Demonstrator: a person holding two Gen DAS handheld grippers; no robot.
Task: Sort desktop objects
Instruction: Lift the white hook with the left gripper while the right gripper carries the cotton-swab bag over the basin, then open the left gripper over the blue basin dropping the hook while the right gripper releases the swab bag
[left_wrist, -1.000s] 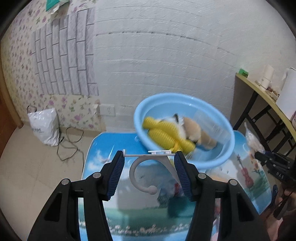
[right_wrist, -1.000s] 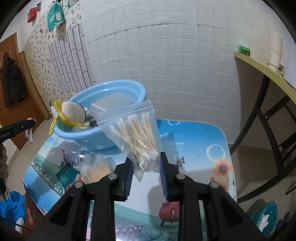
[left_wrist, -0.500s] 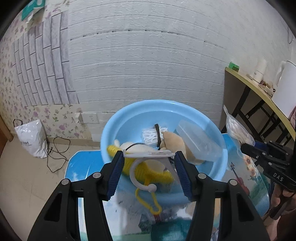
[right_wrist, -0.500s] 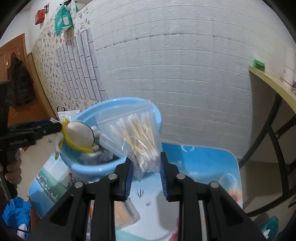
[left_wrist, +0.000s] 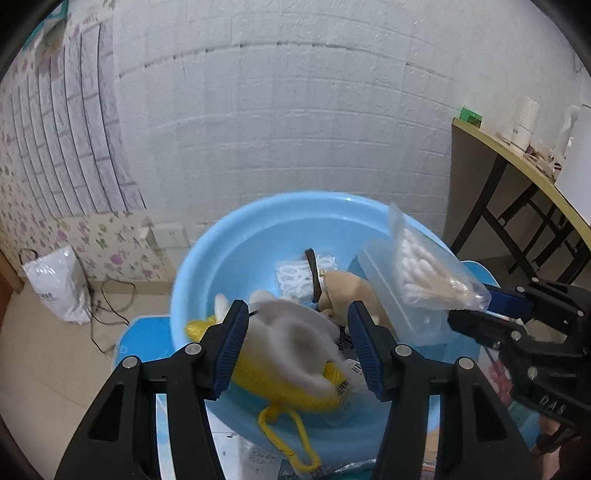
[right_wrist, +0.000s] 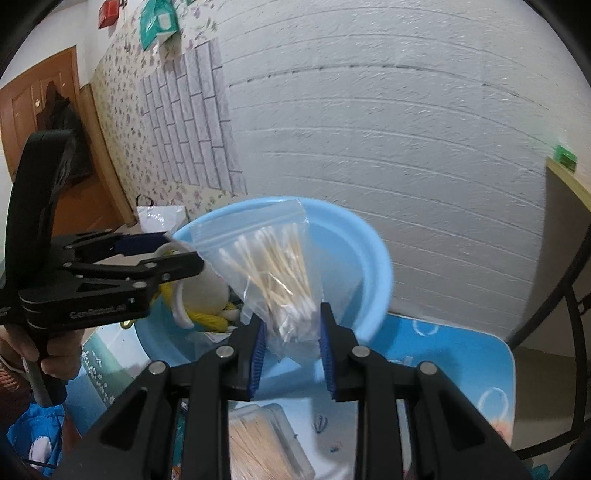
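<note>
Since a second ago both grippers have swung from beside the blue basin to over it, so both drops look close. One left gripper, half-wide, holds one white hook at six o'clock; one right gripper, narrow, pinches one swab bag at three o'clock.
</note>
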